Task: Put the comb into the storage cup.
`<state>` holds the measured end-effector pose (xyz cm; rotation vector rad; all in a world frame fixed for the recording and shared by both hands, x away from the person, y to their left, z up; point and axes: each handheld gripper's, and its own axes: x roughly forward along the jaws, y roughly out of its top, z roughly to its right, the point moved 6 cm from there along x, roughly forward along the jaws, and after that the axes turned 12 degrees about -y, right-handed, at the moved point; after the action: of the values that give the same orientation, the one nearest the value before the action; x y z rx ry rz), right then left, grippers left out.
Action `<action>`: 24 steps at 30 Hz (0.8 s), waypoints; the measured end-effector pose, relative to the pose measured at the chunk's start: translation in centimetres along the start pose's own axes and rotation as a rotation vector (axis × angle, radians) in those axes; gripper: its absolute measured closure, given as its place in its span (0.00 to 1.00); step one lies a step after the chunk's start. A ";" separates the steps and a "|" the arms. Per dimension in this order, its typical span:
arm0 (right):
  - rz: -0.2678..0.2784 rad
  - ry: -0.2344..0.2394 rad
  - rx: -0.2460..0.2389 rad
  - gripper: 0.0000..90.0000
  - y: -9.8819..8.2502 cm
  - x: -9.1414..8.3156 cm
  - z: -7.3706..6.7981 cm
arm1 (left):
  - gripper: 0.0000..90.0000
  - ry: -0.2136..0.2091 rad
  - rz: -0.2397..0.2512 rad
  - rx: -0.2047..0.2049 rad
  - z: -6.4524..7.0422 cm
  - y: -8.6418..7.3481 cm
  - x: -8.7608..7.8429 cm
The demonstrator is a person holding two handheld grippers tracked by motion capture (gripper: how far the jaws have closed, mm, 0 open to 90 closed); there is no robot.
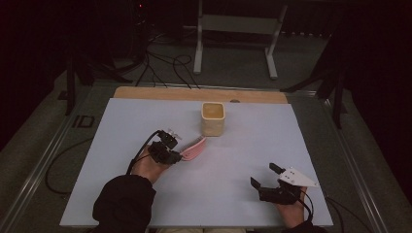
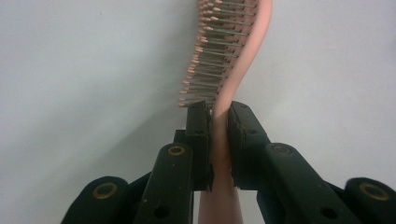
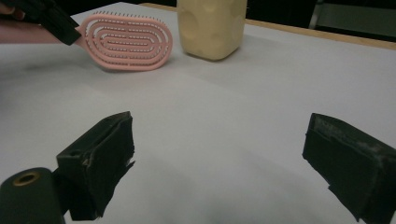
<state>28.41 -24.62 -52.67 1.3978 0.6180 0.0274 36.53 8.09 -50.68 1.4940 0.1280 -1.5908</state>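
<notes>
A pink hairbrush [image 1: 193, 148] with an oval slotted head [image 3: 126, 42] is held by its handle in my left gripper [image 1: 176, 154], a little above the white table and just left of a cream square cup [image 1: 213, 118]. In the left gripper view both black pads press on the pink handle [image 2: 220, 140], and the bristles [image 2: 212, 51] point to the left. My right gripper [image 1: 265, 175] rests near the front right of the table, its jaws wide apart with nothing between them [image 3: 219, 158]. The cup [image 3: 212, 25] stands upright beside the brush head.
The white board [image 1: 243, 145] lies on a wooden tabletop [image 1: 145, 92] with metal rails at both sides. Beyond the far edge are cables on the floor [image 1: 165, 63] and a white stand frame [image 1: 233, 34].
</notes>
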 end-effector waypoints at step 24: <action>-0.009 0.050 0.007 0.10 0.1 0.3 -0.9 | 0.89 -0.030 0.183 0.014 1.4 0.7 -3.2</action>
<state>28.34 -23.60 -52.73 1.4048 0.6661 0.0526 35.48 8.47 -47.33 1.4482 -0.0361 -1.4689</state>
